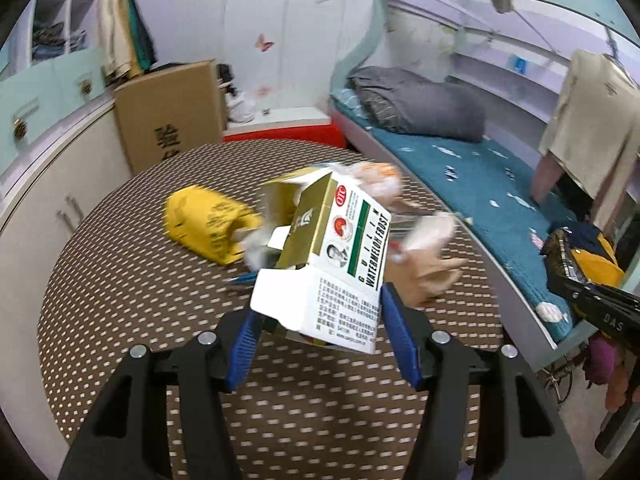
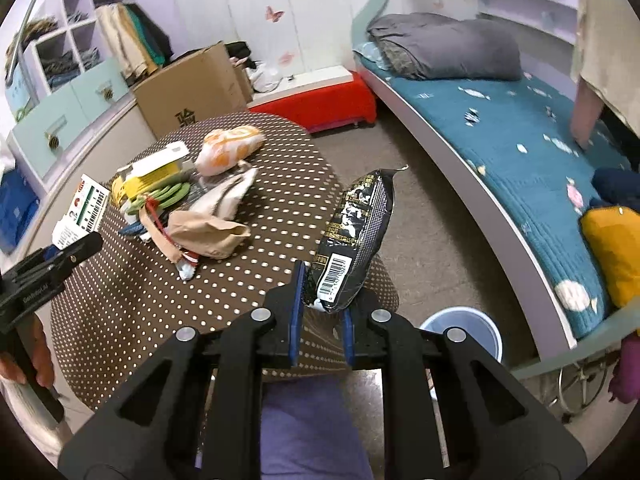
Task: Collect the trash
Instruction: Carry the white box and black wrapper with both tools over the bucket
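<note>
Gripping a white-and-gold cardboard medicine box (image 1: 336, 256) in the left gripper (image 1: 320, 320) — right gripper (image 2: 322, 304) clamped on a crinkled black foil snack bag (image 2: 356, 236) above the brown dotted table (image 2: 224, 300).

**Count of items, table and surrounds**

Two black two-finger grippers with blue pads were in view: left gripper (image 1: 320, 320) and right gripper (image 2: 322, 312). One white-and-gold cardboard medicine box (image 1: 332, 256) sat between the left pads. One black foil snack packet (image 2: 352, 240) sat between the right pads.

On the one round brown dotted table (image 2: 280, 200): one crumpled brown paper bag (image 2: 208, 236), one white-and-orange crumpled wrapper (image 2: 230, 148), one yellow plastic bag (image 1: 208, 224). Remaining small scraps in the pile too tangled to count.

Off the table: one pale blue round bin (image 2: 464, 328), one large brown cardboard carton (image 2: 192, 92), one red low bench (image 2: 320, 104), one grey folded quilt (image 2: 444, 52).
</note>
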A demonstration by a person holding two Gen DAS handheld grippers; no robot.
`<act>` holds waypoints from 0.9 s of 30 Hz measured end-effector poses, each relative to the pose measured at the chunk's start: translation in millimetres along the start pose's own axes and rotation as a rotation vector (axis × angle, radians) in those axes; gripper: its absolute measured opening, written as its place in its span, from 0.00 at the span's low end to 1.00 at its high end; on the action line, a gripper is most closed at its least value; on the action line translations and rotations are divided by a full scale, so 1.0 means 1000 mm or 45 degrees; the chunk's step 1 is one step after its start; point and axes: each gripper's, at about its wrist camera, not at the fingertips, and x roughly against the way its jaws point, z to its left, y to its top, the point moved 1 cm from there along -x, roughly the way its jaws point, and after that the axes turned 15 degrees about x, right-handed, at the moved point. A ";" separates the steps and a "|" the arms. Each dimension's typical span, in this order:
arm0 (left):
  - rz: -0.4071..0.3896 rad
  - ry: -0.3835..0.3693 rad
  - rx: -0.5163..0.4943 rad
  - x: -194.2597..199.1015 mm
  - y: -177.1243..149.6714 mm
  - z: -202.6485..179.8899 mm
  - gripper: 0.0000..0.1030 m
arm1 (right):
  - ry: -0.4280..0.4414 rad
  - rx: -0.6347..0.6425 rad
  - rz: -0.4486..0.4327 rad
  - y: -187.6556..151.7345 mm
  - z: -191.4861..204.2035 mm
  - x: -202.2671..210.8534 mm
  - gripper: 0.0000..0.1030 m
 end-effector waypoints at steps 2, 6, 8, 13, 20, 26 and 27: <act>0.000 -0.026 -0.039 0.000 -0.003 -0.017 0.55 | -0.026 -0.027 -0.011 -0.004 -0.008 0.007 0.16; 0.019 -0.101 -0.107 -0.001 -0.011 -0.052 0.56 | -0.065 -0.066 -0.028 -0.013 -0.024 0.020 0.16; 0.030 -0.134 -0.142 -0.003 -0.015 -0.069 0.56 | -0.088 -0.088 -0.034 -0.018 -0.032 0.026 0.16; 0.062 -0.226 -0.232 -0.007 -0.028 -0.112 0.56 | -0.141 -0.148 -0.038 -0.032 -0.053 0.040 0.16; 0.121 -0.336 -0.342 -0.016 -0.052 -0.168 0.56 | -0.208 -0.216 -0.037 -0.055 -0.080 0.061 0.16; 0.184 -0.399 -0.417 -0.026 -0.071 -0.207 0.56 | -0.260 -0.275 -0.019 -0.076 -0.103 0.069 0.16; 0.200 -0.406 -0.432 -0.031 -0.076 -0.214 0.56 | -0.269 -0.290 -0.013 -0.080 -0.107 0.070 0.16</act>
